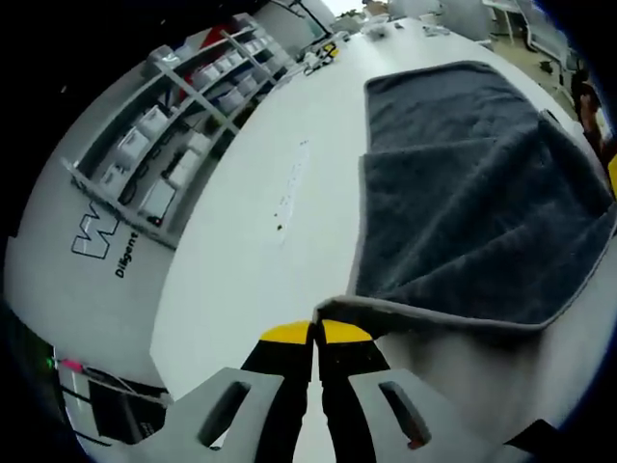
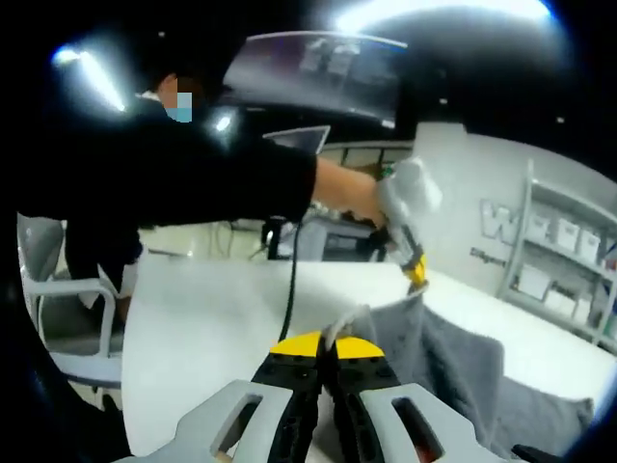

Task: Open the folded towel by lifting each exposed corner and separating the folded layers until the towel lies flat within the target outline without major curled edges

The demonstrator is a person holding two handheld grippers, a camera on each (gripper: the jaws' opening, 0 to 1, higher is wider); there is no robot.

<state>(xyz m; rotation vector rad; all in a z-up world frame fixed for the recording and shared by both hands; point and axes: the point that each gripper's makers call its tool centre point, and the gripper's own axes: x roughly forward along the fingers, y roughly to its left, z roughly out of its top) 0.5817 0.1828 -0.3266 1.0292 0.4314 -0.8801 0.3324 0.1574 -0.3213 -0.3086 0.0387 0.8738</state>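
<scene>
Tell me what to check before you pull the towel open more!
1. Left tool shut on a towel corner: ok.
2. Right tool shut on another corner: ok.
3. Both corners lifted off the white table: ok.
4. Towel lying flat: not ok, a layer is still folded over.
5. Target outline visible around the towel: cannot tell.
6. Table beside the towel free for spreading: ok in the left gripper view.
</scene>
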